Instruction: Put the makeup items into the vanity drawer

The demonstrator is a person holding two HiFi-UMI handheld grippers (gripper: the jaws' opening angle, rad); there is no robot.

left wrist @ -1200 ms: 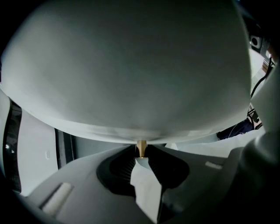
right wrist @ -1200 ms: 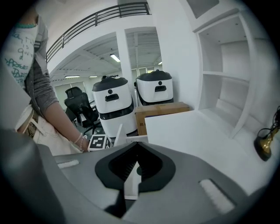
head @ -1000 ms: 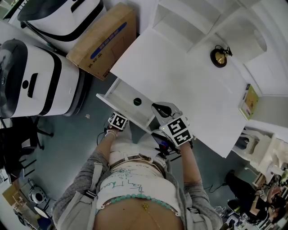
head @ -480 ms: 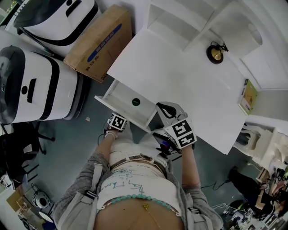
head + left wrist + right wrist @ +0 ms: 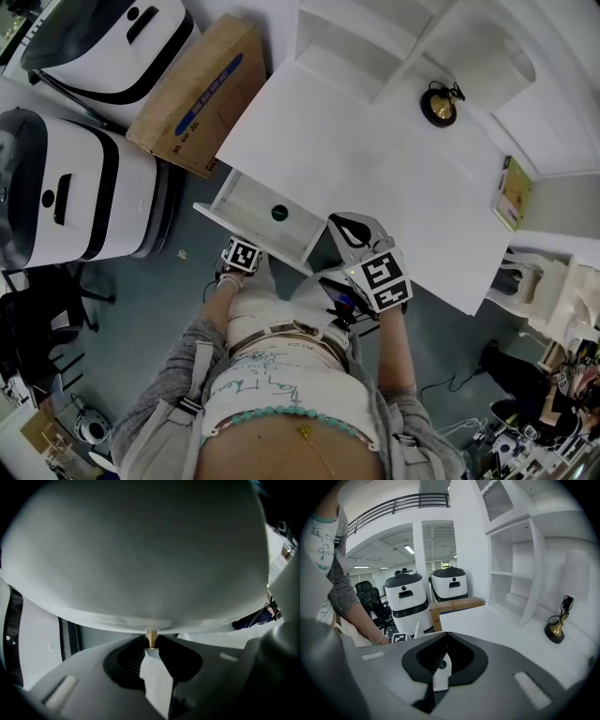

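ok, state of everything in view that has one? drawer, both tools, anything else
vanity drawer: open, with a round green item lying inside.
left tool: shut on the drawer's brass knob.
right tool: shut, nothing between its jaws.
cardboard box: closed, on the floor.
brass stand: upright on the desk.

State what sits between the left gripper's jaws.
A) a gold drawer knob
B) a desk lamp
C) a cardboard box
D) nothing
A: the left gripper view shows the left gripper with jaws shut on the gold knob of the white drawer front.
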